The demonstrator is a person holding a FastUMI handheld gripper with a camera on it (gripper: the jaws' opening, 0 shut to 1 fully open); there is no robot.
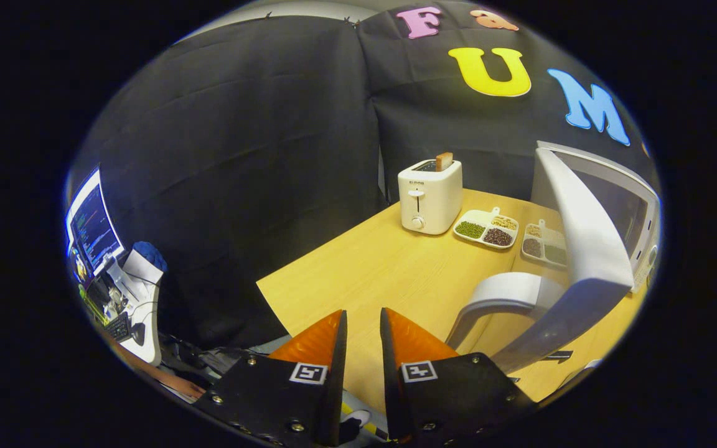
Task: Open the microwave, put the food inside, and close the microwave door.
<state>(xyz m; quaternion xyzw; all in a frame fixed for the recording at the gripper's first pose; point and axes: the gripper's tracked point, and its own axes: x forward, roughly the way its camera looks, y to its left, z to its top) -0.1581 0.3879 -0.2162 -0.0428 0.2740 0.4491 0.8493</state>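
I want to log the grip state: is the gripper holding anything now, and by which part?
Nothing is held. The gripper has a narrow gap between its fingers, with only bare table there. The open microwave door stands beside it, untouched.

Wood-grain table [389, 261]; glossy plastic toaster [429, 196]; smooth microwave door [576, 249].

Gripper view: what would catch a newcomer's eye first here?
Probably the microwave door, swung wide open with its curved handle just ahead and right of the gripper, whose fingers stand slightly apart, holding nothing. Next, the white toaster at the table's far edge, bread poking out, with two divided dishes of beans beside it.
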